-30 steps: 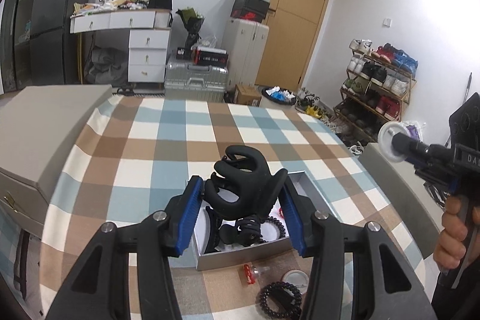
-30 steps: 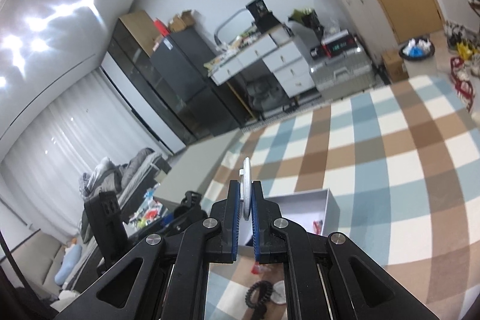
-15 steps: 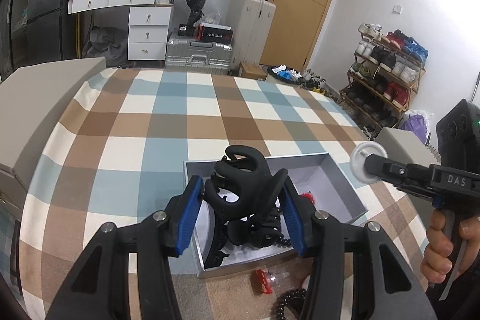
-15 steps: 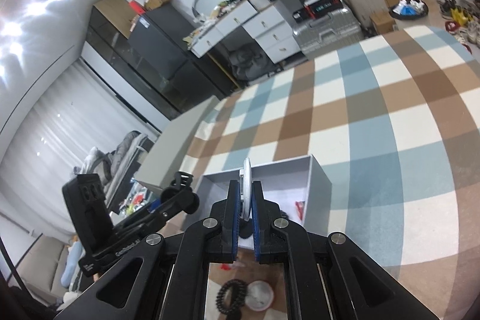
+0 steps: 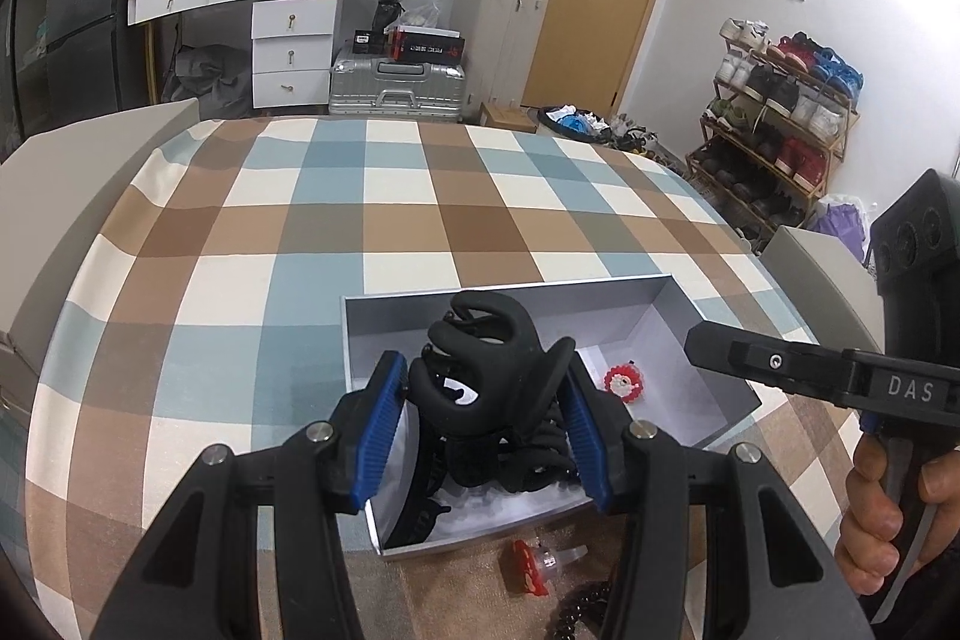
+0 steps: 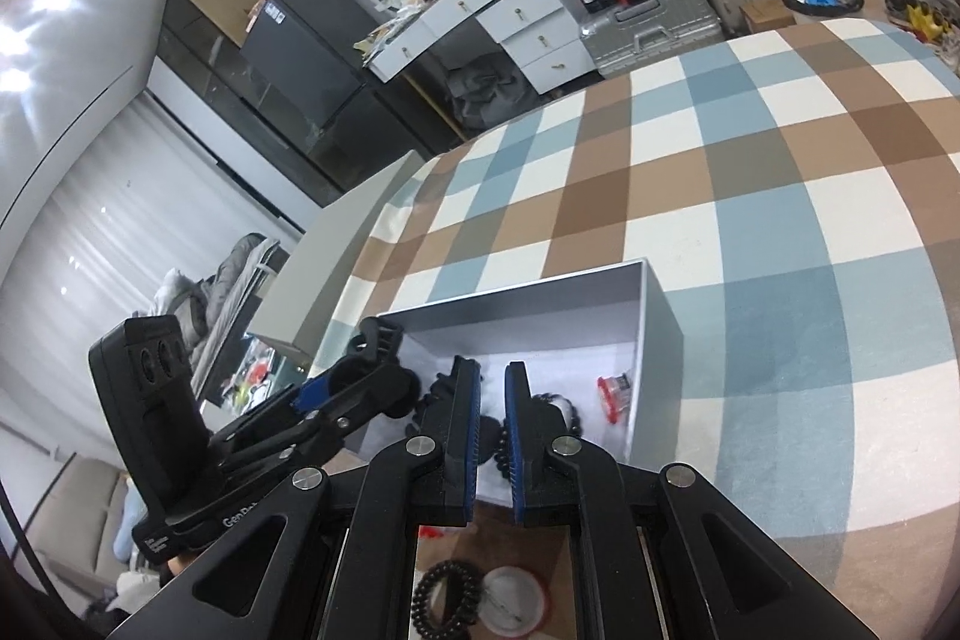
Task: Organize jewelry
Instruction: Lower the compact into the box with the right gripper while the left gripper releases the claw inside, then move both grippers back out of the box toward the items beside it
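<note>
the right gripper (image 6: 492, 436) no longer pinches the white disc; its jaws now stand slightly apart and empty over the grey box (image 6: 654, 316). the left gripper (image 5: 480, 424) still clamps the black hair claw (image 5: 486, 370) above the box, so that likely goes in next.

Left gripper (image 5: 486, 421) clamped, right gripper (image 6: 493, 424) parted.

- Left wrist cam is looking forward along the left gripper (image 5: 483, 421), tilting down, sitting close over the grey box (image 5: 606, 293) on the table (image 5: 360, 226), facing the door wall.
- Right wrist cam is looking along the right gripper (image 6: 492, 436) from the box's (image 6: 657, 304) other side, rolled, aiming leftward.
- Both are sharing the box, the checked table and each other's gripper.
</note>
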### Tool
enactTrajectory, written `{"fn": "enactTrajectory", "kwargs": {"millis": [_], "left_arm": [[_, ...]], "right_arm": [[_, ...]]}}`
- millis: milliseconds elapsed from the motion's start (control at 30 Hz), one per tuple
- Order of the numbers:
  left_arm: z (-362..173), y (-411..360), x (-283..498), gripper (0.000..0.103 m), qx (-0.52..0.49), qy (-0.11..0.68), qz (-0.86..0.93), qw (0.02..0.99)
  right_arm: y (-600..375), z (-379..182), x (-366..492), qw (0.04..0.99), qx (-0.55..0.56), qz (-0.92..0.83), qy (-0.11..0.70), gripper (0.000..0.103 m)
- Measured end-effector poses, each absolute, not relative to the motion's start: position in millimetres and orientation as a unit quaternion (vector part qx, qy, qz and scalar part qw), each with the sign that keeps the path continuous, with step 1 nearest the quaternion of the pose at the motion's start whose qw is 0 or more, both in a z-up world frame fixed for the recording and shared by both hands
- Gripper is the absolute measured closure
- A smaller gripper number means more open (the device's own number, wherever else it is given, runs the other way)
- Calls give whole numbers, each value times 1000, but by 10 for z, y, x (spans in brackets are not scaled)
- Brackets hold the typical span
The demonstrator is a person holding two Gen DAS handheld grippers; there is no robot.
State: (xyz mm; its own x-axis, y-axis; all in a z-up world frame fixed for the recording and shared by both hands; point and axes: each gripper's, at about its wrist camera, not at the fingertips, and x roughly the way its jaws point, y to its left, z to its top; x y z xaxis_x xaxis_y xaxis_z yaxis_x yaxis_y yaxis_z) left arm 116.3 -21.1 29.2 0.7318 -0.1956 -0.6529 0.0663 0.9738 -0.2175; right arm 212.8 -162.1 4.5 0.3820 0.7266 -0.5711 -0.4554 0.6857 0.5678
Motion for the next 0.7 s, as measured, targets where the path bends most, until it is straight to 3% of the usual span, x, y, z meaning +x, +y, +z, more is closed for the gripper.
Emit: {"fn": "enactTrajectory", "kwargs": {"millis": [100, 167, 233, 300, 367, 400, 500, 667, 700], "left_arm": [[318, -233, 1158, 58, -84, 357, -73, 927], [319, -242, 1162, 57, -82, 360, -71, 927], [317, -249, 1162, 57, -80, 361, -71, 927], [320, -239, 1152, 56, -83, 362, -70, 926], [337, -217, 1127, 39, -91, 364, -68, 924], [346, -212, 1119, 34, -92, 362, -66, 925], [406, -191, 1062, 23, -95, 353, -62, 929], [472, -142, 936, 1, -90, 335, -47, 937], [474, -126, 909, 1, -93, 332, -46, 938]], "right_arm": [[-1619, 80, 2075, 818, 150, 368, 416, 94], [-1625, 90, 2050, 819, 147, 368, 416, 89], [-1647, 96, 2033, 821, 145, 364, 414, 77], [-1681, 97, 2027, 823, 147, 360, 413, 77], [-1713, 92, 2027, 824, 149, 357, 414, 73], [-1732, 92, 2025, 825, 151, 355, 414, 67], [-1795, 97, 2009, 826, 157, 350, 412, 64], [-1857, 126, 1940, 831, 152, 343, 411, 35], [-1857, 131, 1926, 831, 149, 342, 412, 30]]}}
